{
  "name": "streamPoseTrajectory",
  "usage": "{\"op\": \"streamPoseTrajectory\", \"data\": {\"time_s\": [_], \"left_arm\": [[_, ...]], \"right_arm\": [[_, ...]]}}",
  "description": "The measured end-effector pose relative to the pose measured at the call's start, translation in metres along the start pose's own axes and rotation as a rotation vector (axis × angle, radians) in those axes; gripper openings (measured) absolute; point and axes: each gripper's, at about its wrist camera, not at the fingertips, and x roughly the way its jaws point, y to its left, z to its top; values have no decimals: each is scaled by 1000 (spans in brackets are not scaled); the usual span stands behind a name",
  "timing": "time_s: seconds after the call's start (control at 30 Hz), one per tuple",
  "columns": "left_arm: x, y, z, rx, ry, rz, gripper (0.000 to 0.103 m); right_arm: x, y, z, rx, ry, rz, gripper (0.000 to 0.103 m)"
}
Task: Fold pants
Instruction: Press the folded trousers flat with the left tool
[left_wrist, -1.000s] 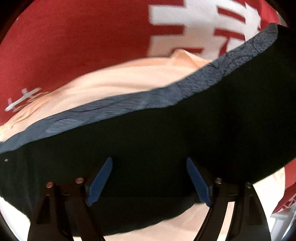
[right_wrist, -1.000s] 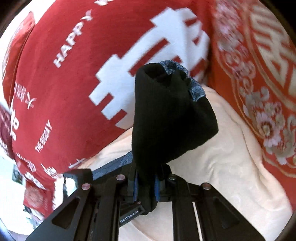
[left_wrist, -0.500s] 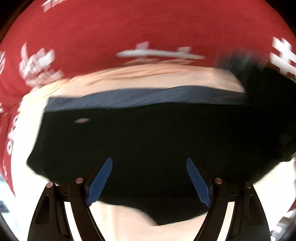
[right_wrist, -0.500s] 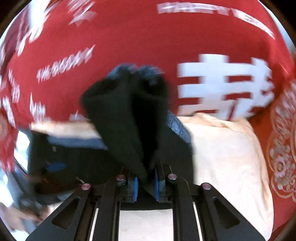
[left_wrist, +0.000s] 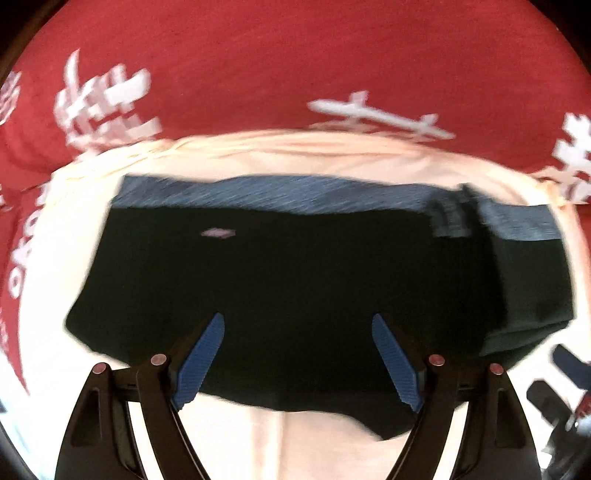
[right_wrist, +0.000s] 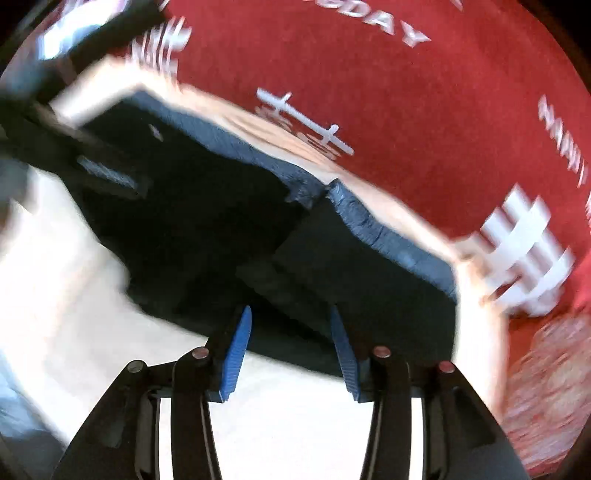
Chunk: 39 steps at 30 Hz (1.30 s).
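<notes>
The black pants (left_wrist: 295, 288) with a blue-grey waistband (left_wrist: 280, 195) lie folded flat on a cream cloth (left_wrist: 258, 147). A folded-over flap lies on their right part (left_wrist: 532, 280). My left gripper (left_wrist: 298, 325) is open and empty over the pants' near edge. In the right wrist view the pants (right_wrist: 207, 229) lie ahead, with the flap (right_wrist: 362, 273) on top. My right gripper (right_wrist: 291, 314) is open and empty at the flap's near edge. The other gripper (right_wrist: 74, 147) shows blurred at the left.
A red blanket with white lettering (left_wrist: 295, 66) surrounds the cream cloth, and it also shows in the right wrist view (right_wrist: 424, 110). A red patterned cushion (right_wrist: 546, 387) lies at the right. My right gripper's black frame (left_wrist: 561, 387) shows at the lower right of the left wrist view.
My right gripper carried the pant end leftward, laid it on the pants and opened. The left gripper drew back a little and stayed open.
</notes>
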Motion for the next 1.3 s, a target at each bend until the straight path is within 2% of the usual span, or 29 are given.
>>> {"op": "streamPoseTrajectory", "data": {"time_s": [0.07, 0.1, 0.13, 0.2, 0.27, 0.33, 0.43, 0.5, 0.57, 0.63, 0.67, 0.7, 0.73, 0.77, 0.83, 0.93, 1.03, 1.07, 1.1, 1.13, 1.17, 1.27, 1.3], "left_arm": [[-8, -21, 2, 16, 1, -68, 83], [-8, -28, 6, 20, 7, -118, 83], [-8, -36, 10, 23, 12, -170, 83], [-8, -55, 16, 41, 29, -245, 83], [-4, -74, 21, 75, 57, -292, 83], [5, -87, 25, 102, 70, -305, 83], [20, -104, 29, 119, 107, -303, 81], [27, -111, 29, 117, 132, -296, 52], [32, -115, 28, 110, 167, -310, 40], [30, -120, 29, 124, 162, -317, 34], [30, -122, 29, 133, 164, -320, 29], [27, -125, 30, 143, 165, -317, 28], [22, -128, 29, 155, 158, -301, 28], [18, -130, 28, 164, 150, -290, 28], [5, -128, 22, 169, 132, -279, 28], [-3, -124, 8, 181, 105, -216, 28], [11, -121, 1, 175, 112, -161, 29], [15, -119, 0, 155, 110, -156, 40], [15, -118, 1, 145, 101, -126, 61], [14, -116, 2, 134, 83, -87, 70], [11, -112, 3, 118, 67, -81, 77], [5, -103, 7, 85, 80, -101, 77], [0, -102, 11, 85, 73, -88, 77]], "right_arm": [[-3, -42, -3, 266, 12, 198, 49], [1, -70, -9, 439, 16, 320, 49], [10, -93, -19, 623, 21, 441, 49], [38, -130, -45, 953, 52, 627, 49], [54, -146, -61, 1129, 44, 706, 49], [63, -155, -72, 1205, 62, 713, 49], [69, -157, -81, 1250, 77, 719, 49], [71, -154, -87, 1283, 73, 722, 49], [74, -157, -91, 1323, 65, 732, 49], [85, -160, -95, 1373, 80, 745, 48], [89, -160, -98, 1404, 87, 755, 43], [92, -161, -102, 1429, 89, 762, 22], [95, -162, -104, 1455, 99, 770, 11], [99, -162, -106, 1475, 115, 772, 6], [99, -163, -105, 1485, 104, 794, 5], [78, -166, -93, 1375, 71, 817, 5], [69, -159, -88, 1300, 112, 809, 5], [72, -156, -89, 1291, 129, 796, 5], [79, -154, -90, 1287, 148, 781, 5], [88, -151, -92, 1285, 166, 777, 5], [96, -150, -92, 1277, 186, 765, 4], [98, -155, -87, 1232, 208, 763, 6], [95, -158, -86, 1189, 217, 760, 12]]}}
